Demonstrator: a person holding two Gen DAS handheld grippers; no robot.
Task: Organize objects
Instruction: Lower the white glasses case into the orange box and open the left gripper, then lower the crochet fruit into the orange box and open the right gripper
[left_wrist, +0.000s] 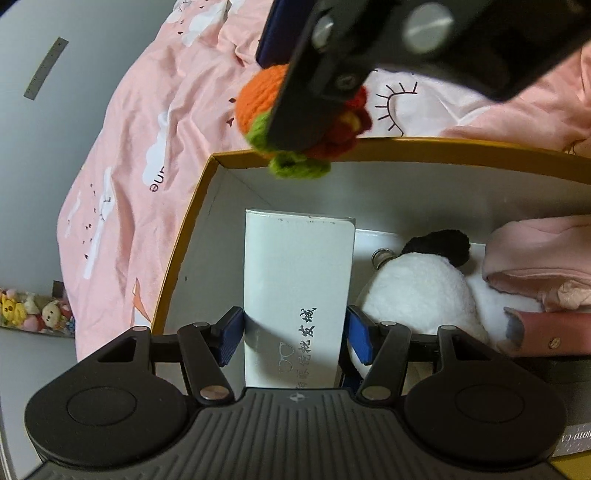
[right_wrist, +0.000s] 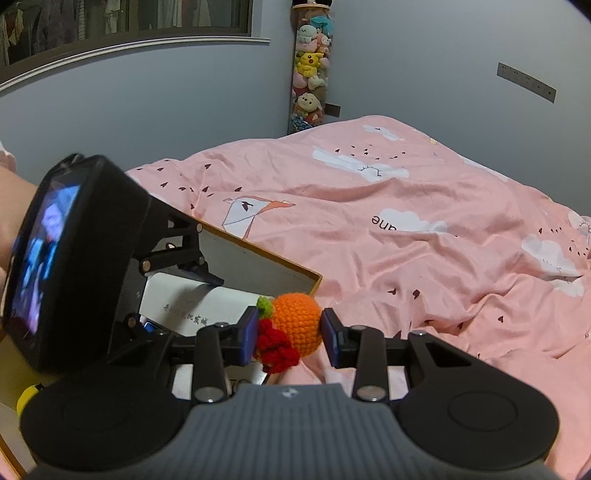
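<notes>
Pink bedding (right_wrist: 424, 206) with white clouds and little birds covers the bed, and a grey wall (right_wrist: 424, 55) stands behind it. A tall see-through tube of plush toys (right_wrist: 312, 70) stands in the corner of the room.

On the bed sits an open box (left_wrist: 184, 240) with a yellow-brown rim and white walls inside. A panda plush (left_wrist: 421, 284) lies in the box, with a black ear and a small metal ring beside it. Some pink cloth (left_wrist: 539, 258) lies to the right of the panda, touching it.

The left tool (left_wrist: 295, 334) reaches down into the box. Its blue pads (left_wrist: 231, 334) are clamped on the two sides of a long white carton (left_wrist: 299, 280) with black writing on it. The carton sits in the left part of the box, just beside the panda.

The right tool (right_wrist: 290, 332) holds a knitted orange toy (right_wrist: 299, 323) with red and green bits on it. Its pads (right_wrist: 251, 334) press on both sides of the toy. Seen from the left camera, the toy hangs over the far rim of the box, above the carton and not touching it.

A bare arm (right_wrist: 14, 210) shows at the left edge of the right camera view, behind the left tool.
</notes>
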